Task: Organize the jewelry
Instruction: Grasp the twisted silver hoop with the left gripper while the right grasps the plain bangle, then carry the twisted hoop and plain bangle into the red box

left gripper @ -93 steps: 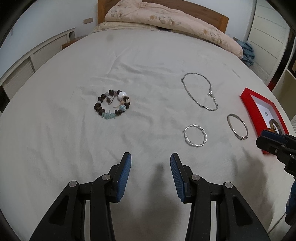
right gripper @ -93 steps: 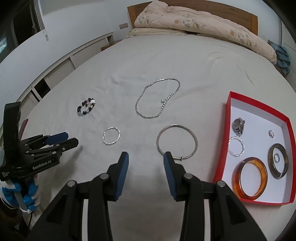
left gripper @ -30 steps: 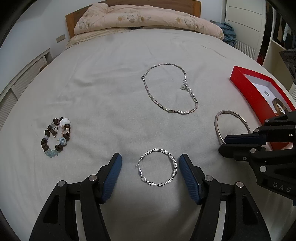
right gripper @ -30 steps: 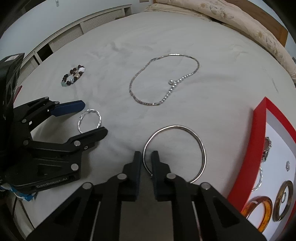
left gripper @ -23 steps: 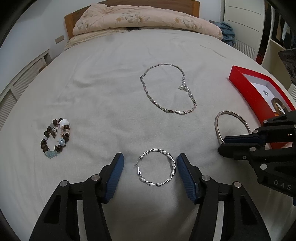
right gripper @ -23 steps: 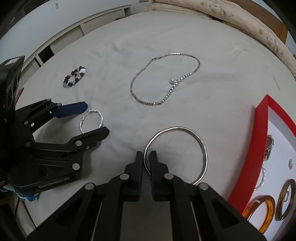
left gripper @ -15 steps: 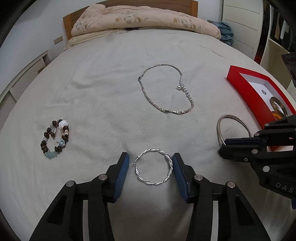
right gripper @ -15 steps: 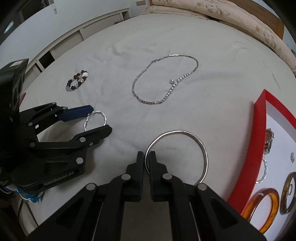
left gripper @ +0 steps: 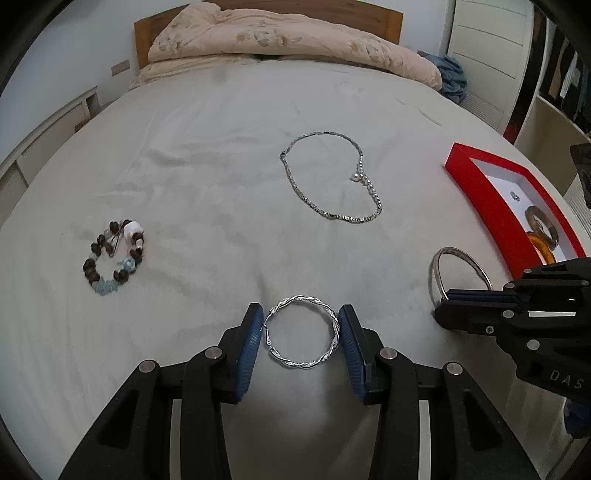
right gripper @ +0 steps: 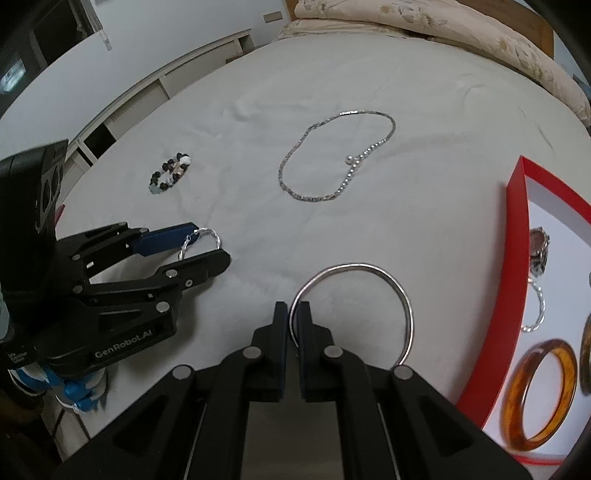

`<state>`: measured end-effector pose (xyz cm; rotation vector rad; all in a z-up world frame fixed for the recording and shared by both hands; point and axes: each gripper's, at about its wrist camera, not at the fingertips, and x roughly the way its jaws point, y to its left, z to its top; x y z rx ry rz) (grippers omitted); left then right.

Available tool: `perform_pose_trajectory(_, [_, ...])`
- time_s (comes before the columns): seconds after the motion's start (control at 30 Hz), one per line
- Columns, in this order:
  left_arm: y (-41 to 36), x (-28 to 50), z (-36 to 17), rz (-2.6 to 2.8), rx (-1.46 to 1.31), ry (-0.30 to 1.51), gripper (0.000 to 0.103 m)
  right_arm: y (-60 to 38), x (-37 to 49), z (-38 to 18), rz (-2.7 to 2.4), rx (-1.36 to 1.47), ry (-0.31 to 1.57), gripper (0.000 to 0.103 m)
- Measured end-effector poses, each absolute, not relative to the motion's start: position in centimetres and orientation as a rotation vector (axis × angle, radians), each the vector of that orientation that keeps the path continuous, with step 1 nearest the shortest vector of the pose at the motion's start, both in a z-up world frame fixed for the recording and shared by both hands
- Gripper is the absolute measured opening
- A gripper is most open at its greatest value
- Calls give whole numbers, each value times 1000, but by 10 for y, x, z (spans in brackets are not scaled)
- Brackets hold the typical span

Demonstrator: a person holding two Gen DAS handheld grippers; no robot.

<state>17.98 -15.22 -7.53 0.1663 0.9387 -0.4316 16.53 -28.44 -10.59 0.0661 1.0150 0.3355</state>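
Left gripper [left gripper: 301,334]: your blue pads sit one on each side of the twisted silver hoop [left gripper: 302,331], touching or all but touching its rim; hoop lies flat on the grey bedsheet [left gripper: 221,155]; whether the pads press it, you cannot tell.
Right gripper [right gripper: 294,320]: your jaws are pressed together on the near rim of the plain silver bangle [right gripper: 373,291]; the rest of the ring juts forward toward the box.
Red jewelry box [right gripper: 517,236]: to your right, open, white inside; holds an amber bangle [right gripper: 539,387], a watch [right gripper: 539,251], a second twisted silver hoop [right gripper: 537,310] and a dark brown bangle at the frame's edge.
Silver chain necklace [left gripper: 325,177]: looped on the sheet ahead of both grippers, well apart from them.
Beaded bracelet [left gripper: 112,254]: dark and pale beads; far to your left on the sheet.
In the way: between bangle and box, only bare sheet; the box's near red wall stands up from it.
Background: floral quilt [left gripper: 288,40] bunched against a wooden headboard [left gripper: 266,9].
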Motion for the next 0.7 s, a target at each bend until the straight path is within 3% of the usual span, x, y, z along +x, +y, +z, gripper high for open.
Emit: perform_pose_trajectory(0.7, [-125, 129, -23, -380, 157, 899, 41, -274, 112, -69, 346, 257, 935, 3])
